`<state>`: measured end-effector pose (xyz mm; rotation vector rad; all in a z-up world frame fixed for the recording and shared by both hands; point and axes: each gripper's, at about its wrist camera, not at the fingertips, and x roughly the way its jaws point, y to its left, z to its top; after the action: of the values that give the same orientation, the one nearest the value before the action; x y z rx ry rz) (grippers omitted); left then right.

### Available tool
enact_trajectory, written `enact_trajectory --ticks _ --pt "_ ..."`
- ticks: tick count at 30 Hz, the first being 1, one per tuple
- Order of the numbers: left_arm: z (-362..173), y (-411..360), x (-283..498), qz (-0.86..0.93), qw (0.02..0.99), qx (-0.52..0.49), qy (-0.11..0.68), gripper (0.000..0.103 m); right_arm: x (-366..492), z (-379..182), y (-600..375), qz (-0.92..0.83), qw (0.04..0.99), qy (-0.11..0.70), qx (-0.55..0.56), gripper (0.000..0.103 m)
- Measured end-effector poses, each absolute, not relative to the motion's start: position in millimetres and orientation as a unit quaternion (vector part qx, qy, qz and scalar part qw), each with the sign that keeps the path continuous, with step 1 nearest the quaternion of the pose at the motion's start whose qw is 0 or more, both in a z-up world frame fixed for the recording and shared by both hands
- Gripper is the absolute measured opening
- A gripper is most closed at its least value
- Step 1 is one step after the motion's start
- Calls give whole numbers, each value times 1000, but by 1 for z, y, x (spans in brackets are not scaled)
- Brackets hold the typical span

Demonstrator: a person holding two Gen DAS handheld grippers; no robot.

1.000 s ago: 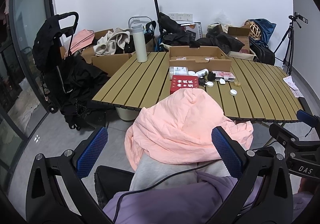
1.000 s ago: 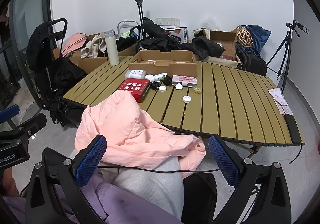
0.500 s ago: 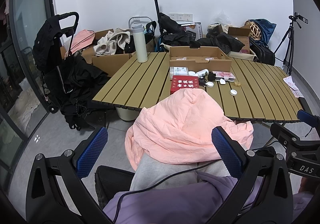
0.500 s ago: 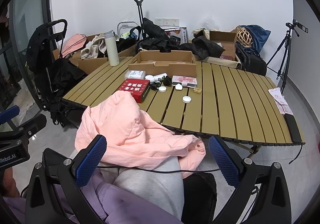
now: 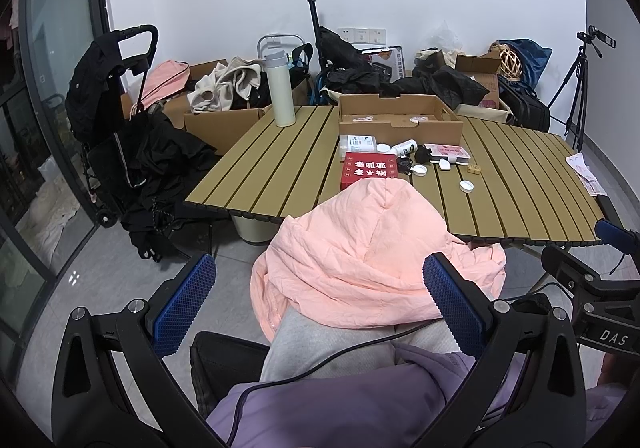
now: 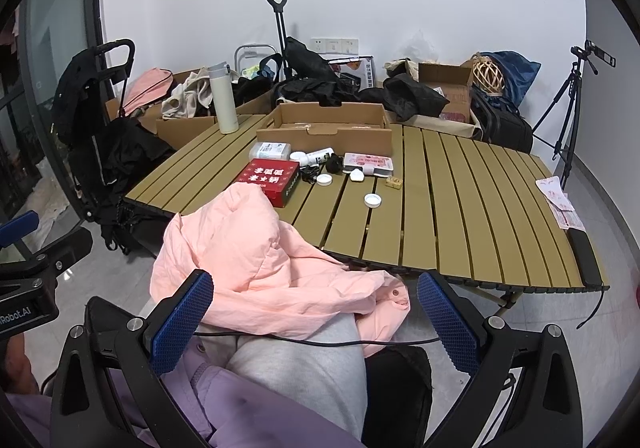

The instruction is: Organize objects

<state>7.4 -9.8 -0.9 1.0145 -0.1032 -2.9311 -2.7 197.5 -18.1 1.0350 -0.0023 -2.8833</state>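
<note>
Both the left hand-held gripper [image 5: 320, 300] and right hand-held gripper [image 6: 316, 318] gape wide, empty; the pink jacket [image 5: 360, 244] hides the red box's [image 5: 370, 169] near edge.

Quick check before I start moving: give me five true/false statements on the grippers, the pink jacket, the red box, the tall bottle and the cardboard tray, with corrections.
1. Both grippers are open and hold nothing. True: the left gripper and the right gripper are spread wide, with nothing between the fingers.
2. The pink jacket lies folded in the cardboard tray. False: it is draped over the person's lap at the table's near edge.
3. The red box lies flat on the slatted table. True.
4. The tall white bottle has tipped over. False: it stands upright on the table's far left corner.
5. The tray sits on the floor. False: it sits on the table.
</note>
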Motion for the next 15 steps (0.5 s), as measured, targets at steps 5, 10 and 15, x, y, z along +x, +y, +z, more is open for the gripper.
enact_trajectory --ticks 5,10,15 --pt "-1 -10 7 -944 20 327 -33 103 -3 -18 198 -941 39 -1 337 103" --pt "0 -10 7 -944 20 328 -34 103 -2 -18 197 -941 39 -1 337 103" --pt "2 -10 9 -944 20 328 -34 103 -2 -17 197 -942 42 -3 334 103"
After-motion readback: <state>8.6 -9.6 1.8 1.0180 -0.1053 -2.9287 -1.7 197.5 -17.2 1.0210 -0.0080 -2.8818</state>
